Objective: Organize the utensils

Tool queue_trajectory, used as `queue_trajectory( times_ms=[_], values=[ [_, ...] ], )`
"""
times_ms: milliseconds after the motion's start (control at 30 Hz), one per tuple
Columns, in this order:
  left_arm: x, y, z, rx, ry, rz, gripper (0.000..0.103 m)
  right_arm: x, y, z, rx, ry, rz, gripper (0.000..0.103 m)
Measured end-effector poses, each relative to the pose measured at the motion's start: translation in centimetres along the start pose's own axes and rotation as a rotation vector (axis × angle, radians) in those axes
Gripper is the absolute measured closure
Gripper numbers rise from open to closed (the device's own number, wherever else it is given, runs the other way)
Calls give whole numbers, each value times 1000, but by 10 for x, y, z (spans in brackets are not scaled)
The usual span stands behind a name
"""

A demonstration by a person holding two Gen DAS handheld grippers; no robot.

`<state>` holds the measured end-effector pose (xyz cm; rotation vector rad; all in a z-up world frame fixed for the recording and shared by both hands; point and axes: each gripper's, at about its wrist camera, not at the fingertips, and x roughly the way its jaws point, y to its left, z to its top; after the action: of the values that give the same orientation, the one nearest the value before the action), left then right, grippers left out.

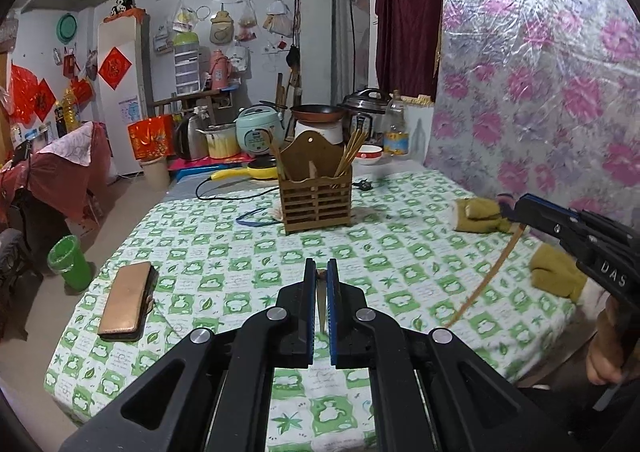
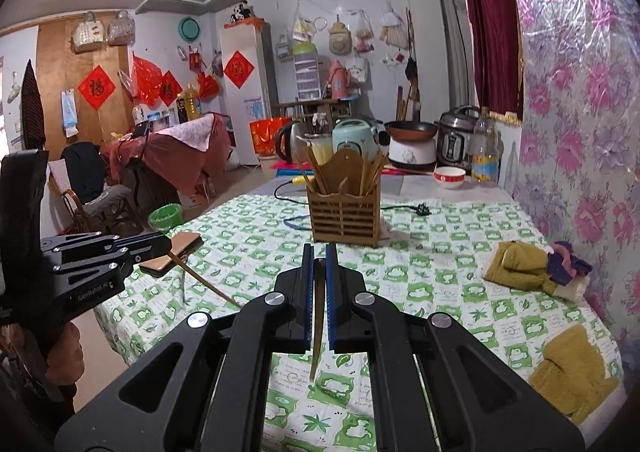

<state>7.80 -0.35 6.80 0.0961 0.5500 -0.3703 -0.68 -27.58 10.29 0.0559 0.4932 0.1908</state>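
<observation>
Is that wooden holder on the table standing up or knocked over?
Upright: the holder stands on its base on the table, chopsticks sticking out the top.

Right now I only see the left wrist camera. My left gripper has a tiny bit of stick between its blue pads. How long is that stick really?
Observer: In the right wrist view, the left gripper is shut on a long thin wooden chopstick that slants down over the green-and-white checked tablecloth.
Operator: How does the other gripper hold its stick?
Observer: The right gripper is shut on a darker brown chopstick, which runs lengthwise between its blue pads.
Operator: What is hiding behind that gripper by the yellow mittens?
Observer: A purple cloth piece lies against the mustard-yellow knitted mitten.
</observation>
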Motion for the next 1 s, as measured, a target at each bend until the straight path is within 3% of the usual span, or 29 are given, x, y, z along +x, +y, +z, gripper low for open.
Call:
queue_trajectory(
  times_ms=[233, 500, 1000],
  values=[
    [16, 6, 32, 5, 1, -29, 97, 12, -1, 19, -12, -15, -4, 96],
    [62, 17, 86, -7, 7, -35, 97, 57, -11, 61, -3, -16, 13, 96],
    [145, 39, 221, -17, -42, 2, 97, 158, -41, 164, 48, -29, 3, 97]
  ],
)
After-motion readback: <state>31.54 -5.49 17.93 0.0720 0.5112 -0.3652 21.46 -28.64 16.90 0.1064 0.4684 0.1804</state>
